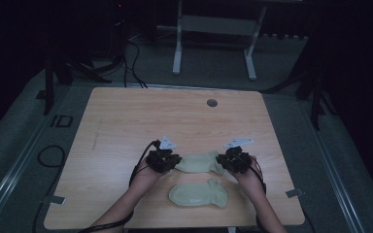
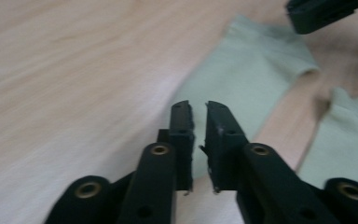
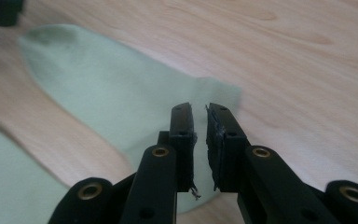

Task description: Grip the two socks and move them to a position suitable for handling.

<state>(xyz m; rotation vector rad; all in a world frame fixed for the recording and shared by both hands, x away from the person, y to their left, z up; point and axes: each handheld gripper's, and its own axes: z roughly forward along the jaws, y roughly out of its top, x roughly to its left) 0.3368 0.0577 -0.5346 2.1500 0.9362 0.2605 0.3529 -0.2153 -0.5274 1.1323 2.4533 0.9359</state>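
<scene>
Left gripper (image 1: 175, 160) and right gripper (image 1: 219, 159) sit low over the table (image 1: 126, 116), one at each end of the farther of two pale green socks. In the left gripper view, the jaws of the left gripper (image 2: 198, 108) stand a narrow slit apart, with nothing pinched between them; their tips hang over one end of the far sock (image 2: 247, 74). In the right gripper view, the right gripper (image 3: 198, 108) shows the same thin gap, again with no cloth caught in it, and its tips lie over the other end of the far sock (image 3: 112, 88).

Nearest the person, the near sock (image 1: 197, 194) lies flat on the wood, apart from both grippers and just short of the far sock (image 1: 199, 162). The far sock lies across the table between the two grippers. A forearm comes in from the bottom edge behind each gripper.

Farther on, bare wood runs to a small round grey cap (image 1: 211, 103) near the far edge. Beyond the table stands a white metal frame (image 1: 213, 39) on the dark floor.
</scene>
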